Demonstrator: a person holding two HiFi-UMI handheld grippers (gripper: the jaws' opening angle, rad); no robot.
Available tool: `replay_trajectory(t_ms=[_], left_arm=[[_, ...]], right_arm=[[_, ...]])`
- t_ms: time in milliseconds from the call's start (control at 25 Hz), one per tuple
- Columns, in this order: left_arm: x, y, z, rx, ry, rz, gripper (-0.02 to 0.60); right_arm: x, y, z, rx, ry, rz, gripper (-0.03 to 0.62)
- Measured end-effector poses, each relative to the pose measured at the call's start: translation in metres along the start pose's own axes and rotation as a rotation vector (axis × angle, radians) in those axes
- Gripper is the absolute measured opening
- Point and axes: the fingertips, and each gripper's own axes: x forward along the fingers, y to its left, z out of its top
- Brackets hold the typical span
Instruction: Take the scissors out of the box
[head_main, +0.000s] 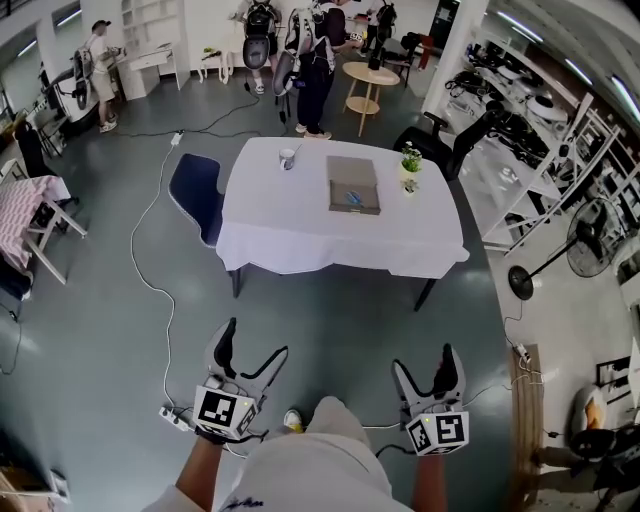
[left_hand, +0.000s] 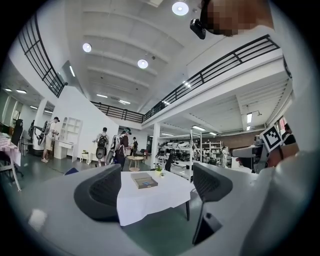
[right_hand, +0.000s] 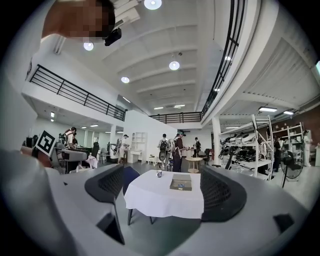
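Jaws of left gripper (head_main: 254, 340) and right gripper (head_main: 425, 360) stand wide apart, empty, well apart from the box (head_main: 350, 172).

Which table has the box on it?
The big table with the white cloth, in the middle: the flat box lies on it. The others are a small round wooden table behind it and a checkered one at the left edge.

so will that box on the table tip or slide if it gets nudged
The box looks low and wide, so tipping seems unlikely. It lies on a draped white tablecloth, so a push could slide it or bunch the cloth. It looks like thin board with little inside, so probably light.
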Motion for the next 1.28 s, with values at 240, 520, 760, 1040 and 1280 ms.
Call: replay_trajectory(t_ms=[240, 520, 760, 1040, 1280], left_arm=[[-0.007, -0.004, 0.004, -0.015, -0.014, 0.005, 0.477], [0.000, -0.007, -0.011, -0.039, 0.001, -0.022, 0.479], [0.020, 0.001, -0.016, -0.039, 0.030, -0.032, 0.479], [0.072, 0.006, -0.018, -0.006, 0.086, -0.059, 0.479], [0.140, 0.020, -0.015, -0.022, 0.097, -0.053, 0.479]], right_arm=[[0.003, 0.010, 0.003, -0.007, 0.028, 0.031, 0.500], [0.009, 0.031, 0.000, -0.153, 0.088, 0.051, 0.505], [0.033, 0.034, -0.010, -0.088, 0.097, 0.062, 0.465], [0.086, 0.016, -0.023, -0.023, 0.105, 0.085, 0.443], [0.151, -0.019, -0.015, -0.018, 0.094, 0.091, 0.425]])
